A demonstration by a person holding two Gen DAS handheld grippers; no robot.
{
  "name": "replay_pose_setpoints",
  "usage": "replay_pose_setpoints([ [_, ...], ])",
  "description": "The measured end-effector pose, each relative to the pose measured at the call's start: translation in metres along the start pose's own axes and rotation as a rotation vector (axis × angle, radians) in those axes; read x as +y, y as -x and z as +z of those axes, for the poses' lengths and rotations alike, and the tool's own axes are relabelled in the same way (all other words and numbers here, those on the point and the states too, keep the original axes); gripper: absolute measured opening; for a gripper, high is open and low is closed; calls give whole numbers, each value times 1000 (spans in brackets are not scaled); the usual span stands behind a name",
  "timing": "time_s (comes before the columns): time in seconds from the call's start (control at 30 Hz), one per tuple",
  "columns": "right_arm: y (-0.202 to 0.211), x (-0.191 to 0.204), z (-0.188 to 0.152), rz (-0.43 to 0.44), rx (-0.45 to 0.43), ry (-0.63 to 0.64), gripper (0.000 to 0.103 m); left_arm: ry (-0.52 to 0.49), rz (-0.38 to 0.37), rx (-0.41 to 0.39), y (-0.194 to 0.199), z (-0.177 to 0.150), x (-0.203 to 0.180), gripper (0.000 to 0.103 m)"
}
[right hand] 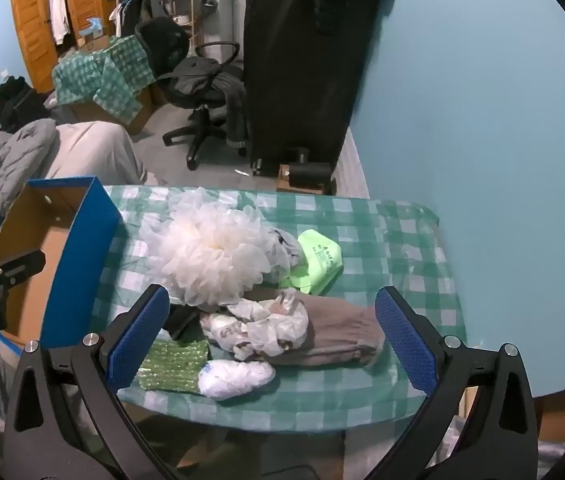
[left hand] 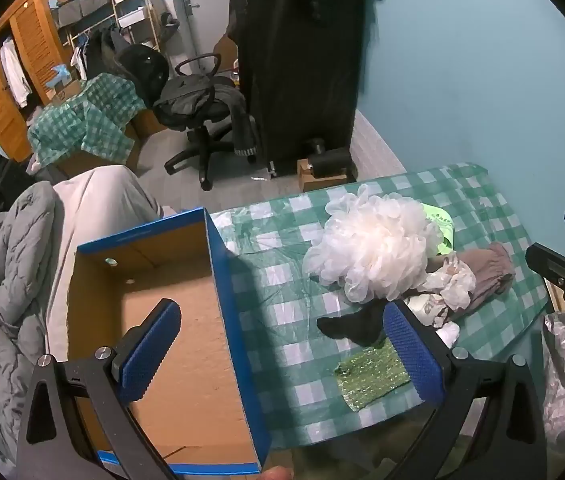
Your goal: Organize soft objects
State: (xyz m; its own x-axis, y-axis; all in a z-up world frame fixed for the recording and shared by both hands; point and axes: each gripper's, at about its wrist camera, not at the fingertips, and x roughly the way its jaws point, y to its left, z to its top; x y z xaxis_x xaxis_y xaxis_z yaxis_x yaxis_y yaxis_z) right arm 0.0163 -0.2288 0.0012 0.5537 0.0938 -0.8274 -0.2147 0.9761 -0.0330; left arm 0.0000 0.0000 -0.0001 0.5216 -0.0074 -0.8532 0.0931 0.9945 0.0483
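Observation:
A pile of soft things lies on the green checked tablecloth: a white mesh bath pouf, a lime green cloth, a brown garment, a crumpled patterned white cloth, a white bundle, a glittery green pad and a black sock. My right gripper hovers open above the pile's near side. An empty blue cardboard box stands at the table's left end. My left gripper is open, straddling the box's right wall, with nothing held.
A light blue wall runs along the table's right and far side. Beyond the table stand a tall black covered cabinet and an office chair. A grey duvet lies left of the box.

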Motion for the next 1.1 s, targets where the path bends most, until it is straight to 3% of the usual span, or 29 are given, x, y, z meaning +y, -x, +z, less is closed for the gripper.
replay_pose_setpoints([
  [0.4,-3,5,-2,15,10,-7,102,22,-4,15,-4,-4,15,102],
  [1.1,-3,17,1,20,9,12,102,65,86,6,19,-8,39,99],
])
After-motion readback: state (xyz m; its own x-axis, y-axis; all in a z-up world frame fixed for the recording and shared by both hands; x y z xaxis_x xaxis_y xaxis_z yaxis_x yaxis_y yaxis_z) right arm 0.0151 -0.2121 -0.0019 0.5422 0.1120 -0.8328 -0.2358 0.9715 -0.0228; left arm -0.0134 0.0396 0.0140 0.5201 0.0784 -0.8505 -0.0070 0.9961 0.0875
